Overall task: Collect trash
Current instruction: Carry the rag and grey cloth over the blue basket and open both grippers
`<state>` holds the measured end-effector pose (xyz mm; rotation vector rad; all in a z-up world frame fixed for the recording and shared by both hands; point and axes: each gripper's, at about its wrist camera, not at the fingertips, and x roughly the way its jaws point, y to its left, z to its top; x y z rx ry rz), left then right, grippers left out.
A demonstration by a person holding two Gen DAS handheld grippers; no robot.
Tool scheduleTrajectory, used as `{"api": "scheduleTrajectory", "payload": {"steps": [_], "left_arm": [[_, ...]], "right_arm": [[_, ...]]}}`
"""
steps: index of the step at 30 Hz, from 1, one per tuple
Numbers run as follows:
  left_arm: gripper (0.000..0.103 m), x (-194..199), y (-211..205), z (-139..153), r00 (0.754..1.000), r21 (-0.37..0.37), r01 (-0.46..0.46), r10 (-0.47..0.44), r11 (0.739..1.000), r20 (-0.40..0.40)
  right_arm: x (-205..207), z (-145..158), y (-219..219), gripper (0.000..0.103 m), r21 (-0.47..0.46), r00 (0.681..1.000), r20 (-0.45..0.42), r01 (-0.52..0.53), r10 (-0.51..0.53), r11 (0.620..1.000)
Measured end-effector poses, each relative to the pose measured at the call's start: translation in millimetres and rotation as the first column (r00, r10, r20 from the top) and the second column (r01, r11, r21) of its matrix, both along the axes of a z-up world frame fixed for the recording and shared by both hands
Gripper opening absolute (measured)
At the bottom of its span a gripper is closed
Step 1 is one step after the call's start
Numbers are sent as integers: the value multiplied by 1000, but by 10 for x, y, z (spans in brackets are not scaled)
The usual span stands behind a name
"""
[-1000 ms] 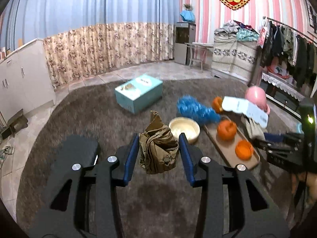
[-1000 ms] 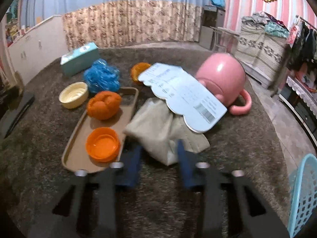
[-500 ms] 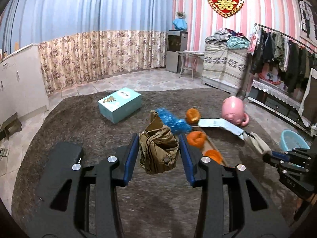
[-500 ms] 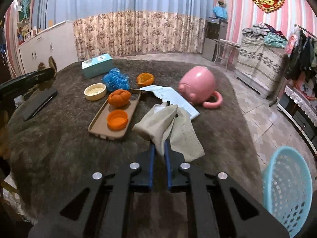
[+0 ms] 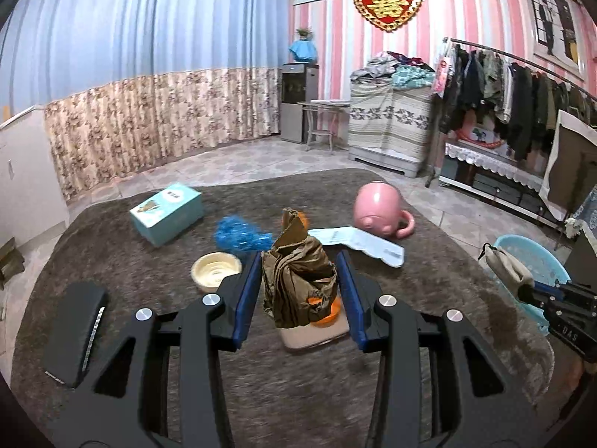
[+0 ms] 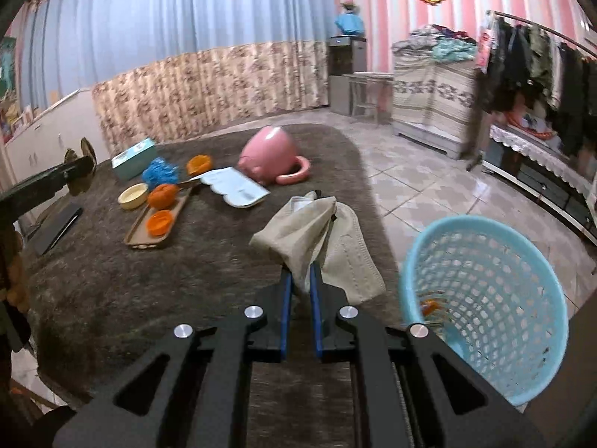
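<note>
In the left wrist view my left tongs [image 5: 298, 291] grip a crumpled brown paper bag [image 5: 296, 283] raised above the carpeted worktop [image 5: 298, 384], and in the right wrist view my right tongs [image 6: 300, 280] clamp a beige cloth [image 6: 321, 242] just left of the blue basket [image 6: 485, 298].

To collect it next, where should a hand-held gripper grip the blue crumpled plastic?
Grip the blue crumpled plastic across its puffy middle, coming from above. It lies loose on the carpet, with the box and tray close beside.
</note>
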<state>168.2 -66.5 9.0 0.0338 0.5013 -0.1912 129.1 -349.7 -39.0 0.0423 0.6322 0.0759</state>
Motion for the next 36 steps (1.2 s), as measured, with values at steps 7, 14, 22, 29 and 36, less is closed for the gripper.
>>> {"api": "scheduleTrajectory", "payload": {"steps": [7, 14, 22, 29, 36], "left_arm": [[40, 116, -557, 77, 997, -8, 79, -79, 997, 24], [40, 220, -1148, 23, 988, -25, 153, -152, 988, 24], [41, 301, -1805, -50, 969, -15, 247, -247, 969, 24], [41, 327, -2267, -100, 946, -30, 325, -325, 945, -2], [41, 251, -2631, -213, 922, 3, 387, -387, 922, -15]], "right_arm": [[12, 27, -401, 10, -7, 987, 27, 156, -156, 988], [-106, -13, -929, 10, 16, 940, 31, 341, -341, 940], [-187, -47, -1329, 10, 24, 873, 42, 486, -487, 874], [-176, -53, -1501, 10, 14, 857, 44, 513, -513, 858], [-331, -75, -1732, 10, 43, 832, 43, 552, -553, 833]]}}
